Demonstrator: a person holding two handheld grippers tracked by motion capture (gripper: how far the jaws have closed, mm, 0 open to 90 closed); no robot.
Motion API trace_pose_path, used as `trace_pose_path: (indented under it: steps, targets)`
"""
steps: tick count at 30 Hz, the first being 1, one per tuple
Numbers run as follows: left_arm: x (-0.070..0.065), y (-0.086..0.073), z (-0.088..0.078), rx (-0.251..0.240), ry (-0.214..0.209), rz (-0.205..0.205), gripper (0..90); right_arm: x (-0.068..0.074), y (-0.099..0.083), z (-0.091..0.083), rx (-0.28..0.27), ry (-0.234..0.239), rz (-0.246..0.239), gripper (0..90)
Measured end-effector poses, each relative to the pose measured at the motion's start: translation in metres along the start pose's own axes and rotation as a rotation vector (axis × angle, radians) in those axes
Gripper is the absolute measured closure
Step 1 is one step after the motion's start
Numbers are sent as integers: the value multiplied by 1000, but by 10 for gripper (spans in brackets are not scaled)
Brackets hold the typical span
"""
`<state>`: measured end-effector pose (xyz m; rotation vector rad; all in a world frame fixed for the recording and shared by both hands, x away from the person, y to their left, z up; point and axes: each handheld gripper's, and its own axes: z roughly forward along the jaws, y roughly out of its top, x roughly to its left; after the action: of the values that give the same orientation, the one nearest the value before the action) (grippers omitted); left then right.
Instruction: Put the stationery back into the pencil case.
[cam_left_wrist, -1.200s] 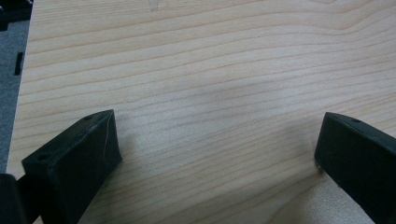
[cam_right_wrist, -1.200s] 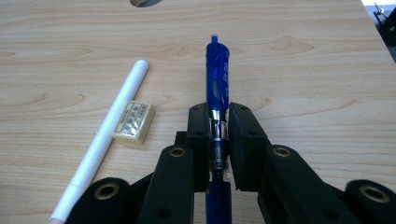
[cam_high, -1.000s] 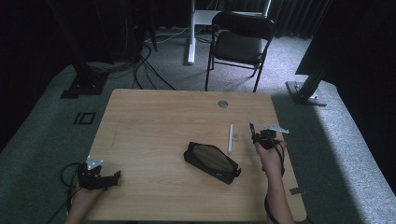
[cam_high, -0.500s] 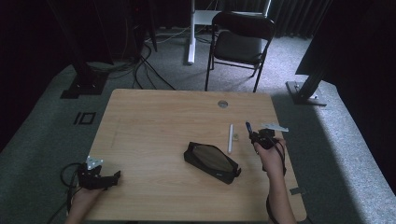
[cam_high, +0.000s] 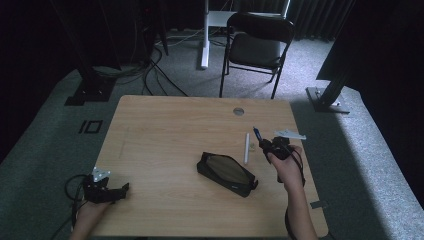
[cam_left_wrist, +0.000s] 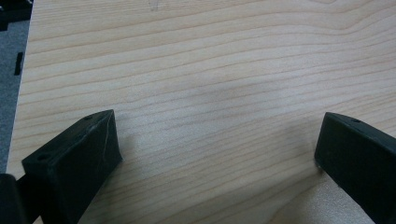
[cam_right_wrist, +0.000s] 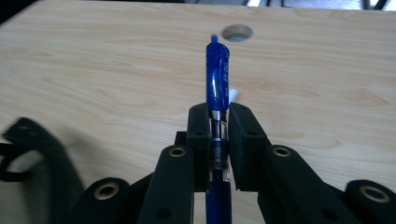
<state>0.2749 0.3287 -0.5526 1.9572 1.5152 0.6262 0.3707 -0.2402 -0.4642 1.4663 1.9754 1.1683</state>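
Right gripper (cam_right_wrist: 218, 122) fingers clamped on blue pen (cam_right_wrist: 217, 74), barrel pinched mid-length, tip end pointing away over worktop (cam_high: 165, 130), lifted clear. Left gripper (cam_left_wrist: 219, 154) fingers spread wide, nothing between, parked at near left corner. Black pencil case (cam_high: 226, 173) mid-worktop, apparently closed; white pen (cam_high: 246, 148) lying just beside it, small item (cam_high: 252, 146) next to that, too small to identify. Likely packing job: one pen picked, none visibly stowed, case unopened
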Motion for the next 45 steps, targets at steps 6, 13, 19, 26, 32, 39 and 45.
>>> trace_pose_path:
  steps: [6, 13, 19, 26, 32, 39, 45]
  targets:
    - [0, 0, 0, 0, 0, 0, 3, 12, 6, -6, -8, 45, -34, 795]
    - [0, 0, 0, 0, 0, 0, 2, 26, 11, -13, -22, 110, -71, 795]
    - [0, 0, 0, 0, 0, 0, 2, 40, 16, -22, -42, 172, -107, 795]
    - [0, 0, 0, 0, 0, 0, 2, 54, 19, -26, -36, 239, -144, 795]
    - [0, 0, 0, 0, 0, 1, 2, 63, 19, -26, -22, 289, -165, 795]
    - [0, 0, 0, 0, 0, 1, 3, 70, 17, -22, 1, 333, -181, 796]
    - [0, 0, 0, 0, 0, 1, 3, 76, 14, -20, 33, 374, -205, 795]
